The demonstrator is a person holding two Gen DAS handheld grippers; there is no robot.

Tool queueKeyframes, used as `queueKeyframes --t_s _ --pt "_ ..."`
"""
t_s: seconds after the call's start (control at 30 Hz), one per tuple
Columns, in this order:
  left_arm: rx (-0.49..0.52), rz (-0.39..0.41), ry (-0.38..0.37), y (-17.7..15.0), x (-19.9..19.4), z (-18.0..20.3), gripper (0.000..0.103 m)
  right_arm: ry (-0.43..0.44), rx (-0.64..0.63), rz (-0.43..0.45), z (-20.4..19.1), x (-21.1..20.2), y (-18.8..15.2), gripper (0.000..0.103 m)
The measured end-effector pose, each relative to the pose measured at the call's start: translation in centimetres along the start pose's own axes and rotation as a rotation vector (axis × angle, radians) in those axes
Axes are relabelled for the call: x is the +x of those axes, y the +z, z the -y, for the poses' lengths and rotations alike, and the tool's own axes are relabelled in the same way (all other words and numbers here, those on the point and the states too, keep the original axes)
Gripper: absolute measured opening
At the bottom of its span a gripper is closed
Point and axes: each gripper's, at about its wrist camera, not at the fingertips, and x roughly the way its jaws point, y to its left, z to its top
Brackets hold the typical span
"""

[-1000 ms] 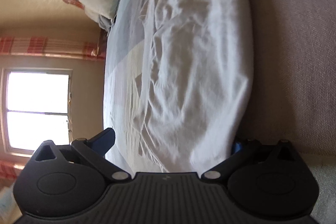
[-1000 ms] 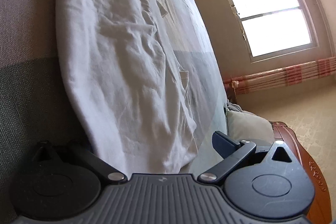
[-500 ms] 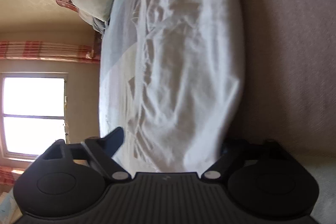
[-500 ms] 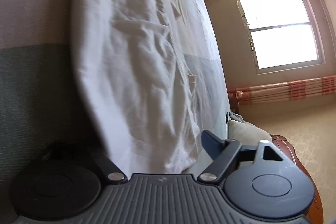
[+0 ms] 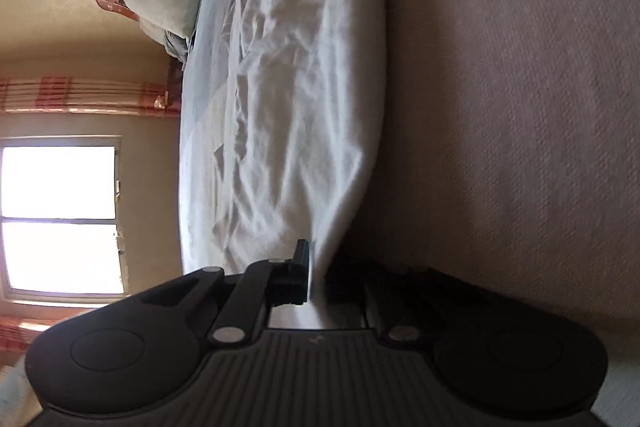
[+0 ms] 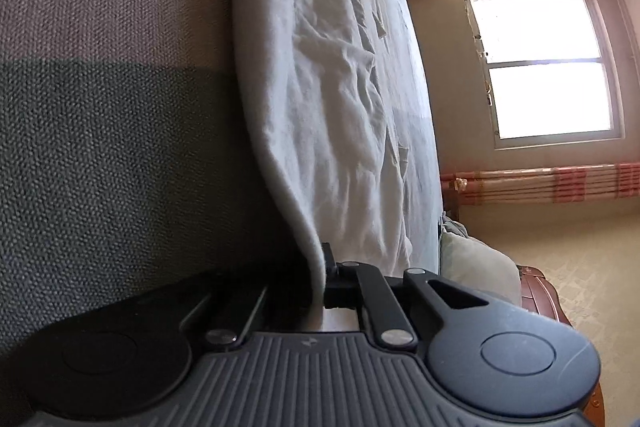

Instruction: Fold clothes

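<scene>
Change: half a second ago my jaws stood wide apart around the cloth's edge; now both have clamped together on it.
White garment [image 5: 304, 75]: spread wrinkled over the bed [image 5: 520, 107], its near edge running into both grippers.
Left gripper [image 5: 314, 275]: clenched on the garment's edge.
Right gripper [image 6: 318, 279]: clenched on the same edge, tilted sideways.

You see a white garment [image 5: 304, 99] on a beige and grey-green woven cover [image 6: 112, 99], with red-checked curtains [image 6: 552, 183] far.
</scene>
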Motion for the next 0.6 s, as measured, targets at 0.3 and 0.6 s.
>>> queueKeyframes --t_s 0.3,0.6 --pt "-0.011 -0.043 -0.005 -0.8 1.2 0.0 0.000 -0.003 0.009 0.008 0.1 0.0 -0.4 0.009" --pt "-0.032 -0.013 0.010 -1.0 1.3 -2.0 0.000 0.035 -0.024 0.017 1.6 0.1 -0.3 0.007"
